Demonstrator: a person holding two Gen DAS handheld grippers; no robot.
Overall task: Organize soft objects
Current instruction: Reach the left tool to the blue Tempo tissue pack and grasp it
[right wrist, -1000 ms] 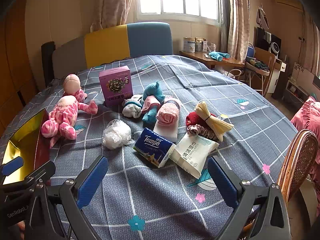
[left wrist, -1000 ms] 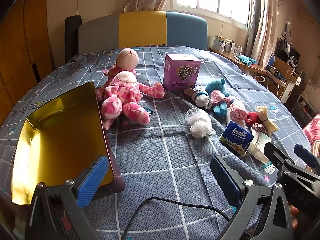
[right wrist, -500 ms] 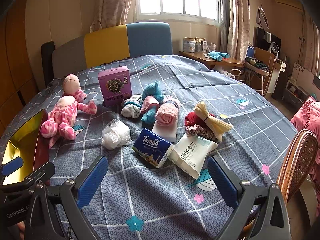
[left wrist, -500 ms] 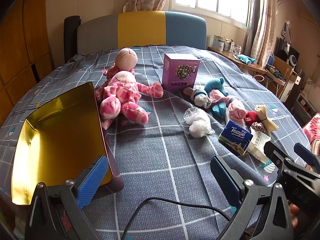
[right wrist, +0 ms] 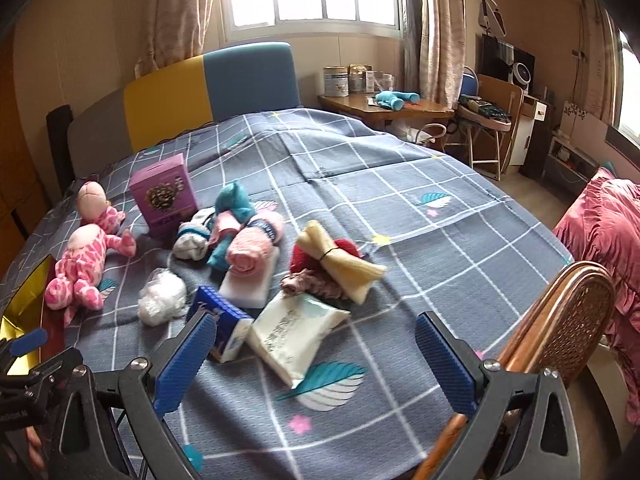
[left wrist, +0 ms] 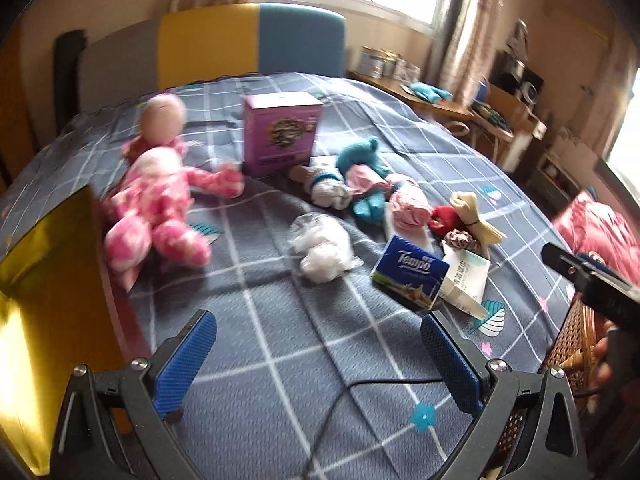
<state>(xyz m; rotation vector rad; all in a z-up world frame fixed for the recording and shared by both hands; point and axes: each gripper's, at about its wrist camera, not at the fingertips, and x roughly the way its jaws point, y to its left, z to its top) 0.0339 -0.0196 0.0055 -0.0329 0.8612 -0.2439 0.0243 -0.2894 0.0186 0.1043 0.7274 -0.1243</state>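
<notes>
In the left wrist view, the left gripper (left wrist: pixel 318 346) is seen wide open at the bottom, holding nothing, above the bedsheet (left wrist: pixel 280 320). The doll (left wrist: pixel 160 196) lies at centre left beside the gold box (left wrist: pixel 48 300).

In the right wrist view, the right gripper (right wrist: pixel 316 348) is also spread wide and empty; its left pad (right wrist: pixel 188 358) is seen in front of the Tempo pack (right wrist: pixel 224 326), contact unclear. The soft items are gathered at centre left.

pink doll (left wrist: pixel 160 196) motion-blurred in left view, gold box (left wrist: pixel 48 320) cut by left edge, blue tissue pack (right wrist: pixel 224 330) partly behind right gripper finger (right wrist: pixel 186 360)
</notes>
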